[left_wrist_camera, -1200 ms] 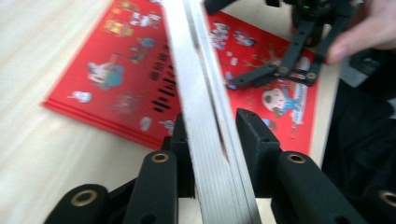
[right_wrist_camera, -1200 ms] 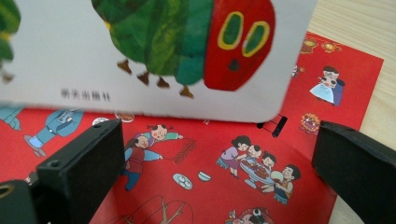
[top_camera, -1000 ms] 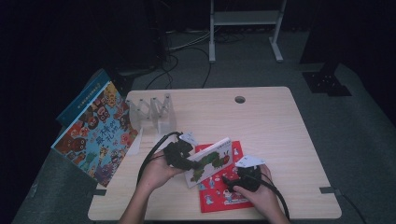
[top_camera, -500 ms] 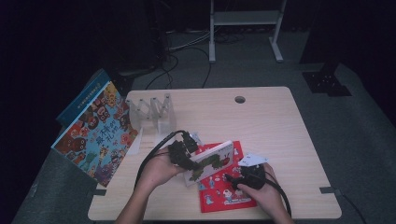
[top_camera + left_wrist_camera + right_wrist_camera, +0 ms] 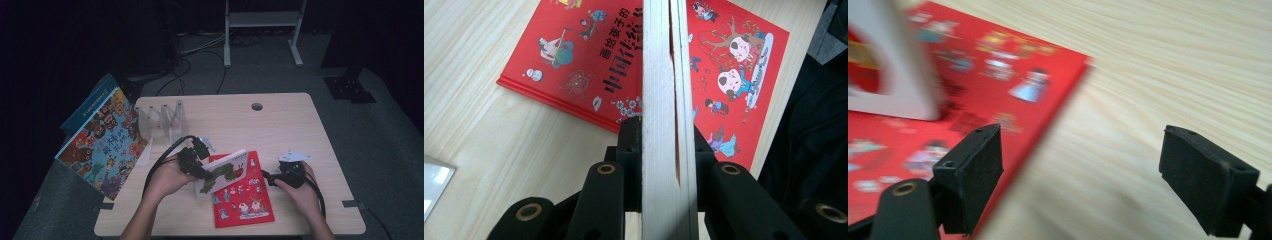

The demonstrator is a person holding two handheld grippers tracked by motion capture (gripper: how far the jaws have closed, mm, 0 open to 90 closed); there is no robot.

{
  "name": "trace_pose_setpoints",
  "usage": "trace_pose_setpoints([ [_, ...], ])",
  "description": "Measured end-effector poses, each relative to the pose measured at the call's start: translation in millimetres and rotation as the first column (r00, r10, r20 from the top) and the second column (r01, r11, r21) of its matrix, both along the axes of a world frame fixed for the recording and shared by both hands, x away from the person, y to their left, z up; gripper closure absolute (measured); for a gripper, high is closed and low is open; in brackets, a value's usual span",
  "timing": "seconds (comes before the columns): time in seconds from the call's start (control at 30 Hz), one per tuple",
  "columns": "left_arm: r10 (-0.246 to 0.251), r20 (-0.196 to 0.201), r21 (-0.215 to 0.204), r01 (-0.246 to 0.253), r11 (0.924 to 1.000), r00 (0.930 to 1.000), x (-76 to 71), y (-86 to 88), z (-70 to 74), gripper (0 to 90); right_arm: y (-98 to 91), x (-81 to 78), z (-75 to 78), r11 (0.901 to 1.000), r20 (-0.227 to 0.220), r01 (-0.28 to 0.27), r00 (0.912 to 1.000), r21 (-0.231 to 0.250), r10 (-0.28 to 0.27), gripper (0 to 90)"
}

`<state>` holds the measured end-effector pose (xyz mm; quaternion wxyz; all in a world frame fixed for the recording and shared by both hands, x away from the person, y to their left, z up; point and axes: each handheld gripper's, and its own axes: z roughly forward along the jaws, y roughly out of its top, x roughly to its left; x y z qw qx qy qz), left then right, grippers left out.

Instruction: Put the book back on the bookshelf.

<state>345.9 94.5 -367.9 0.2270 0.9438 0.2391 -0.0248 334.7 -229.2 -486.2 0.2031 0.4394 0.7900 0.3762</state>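
A white picture book [image 5: 226, 171] with a green caterpillar on its cover stands tilted on its edge over a red picture book [image 5: 245, 200] lying flat on the table. My left gripper [image 5: 199, 171] is shut on the white book's left end. In the left gripper view its jaws clamp the thick page block [image 5: 661, 90], with the red book [image 5: 734, 65] beneath. My right gripper [image 5: 268, 177] hovers just right of the red book. Its jaws have just been closing but stand open [image 5: 1080, 170] with nothing between them, over the red book's corner [image 5: 998, 65] and bare wood.
A large colourful book [image 5: 102, 142] leans off the table's left edge. A clear plastic rack [image 5: 162, 117] stands at the back left. A cable hole [image 5: 257, 106] lies in the far middle of the table [image 5: 300, 130]. Black cables trail from both grippers.
My right gripper has drawn back to the right, away from the white book and off the red one, and its jaws have narrowed. The left gripper has kept still on the white book.
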Motion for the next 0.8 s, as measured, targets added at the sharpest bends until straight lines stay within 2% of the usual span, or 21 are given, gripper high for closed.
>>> trace_pose_setpoints([
  [0.17, 0.004, -0.005, -0.003, -0.004, 1.0000, 1.0000, 0.5, 10.1, 6.5, 75.3, -16.5, 8.4, -8.7, 0.9958, -0.026, 0.084, 0.9961, -0.036, -0.085, 16.5],
  [0.3, 0.015, 0.001, -0.003, -0.015, 0.9999, 0.9999, -0.5, 18.9, 11.5, 75.3, -22.4, 11.2, -13.9, 0.9929, -0.039, 0.107, 0.9933, -0.052, -0.109, 16.5],
  [0.5, 0.039, 0.002, -0.016, -0.039, 0.9991, 0.9993, -2.3, 35.9, 19.4, 75.3, -24.8, 12.3, -16.9, 0.9934, -0.046, 0.111, 0.9926, -0.029, -0.112, 15.2],
  [0.8, 0.103, 0.013, -0.027, -0.103, 0.9943, 0.9946, -3.7, 64.6, 29.4, 75.3, -24.7, 12.9, -17.2, 0.9916, -0.053, 0.125, 0.9905, -0.031, -0.127, 12.1],
])
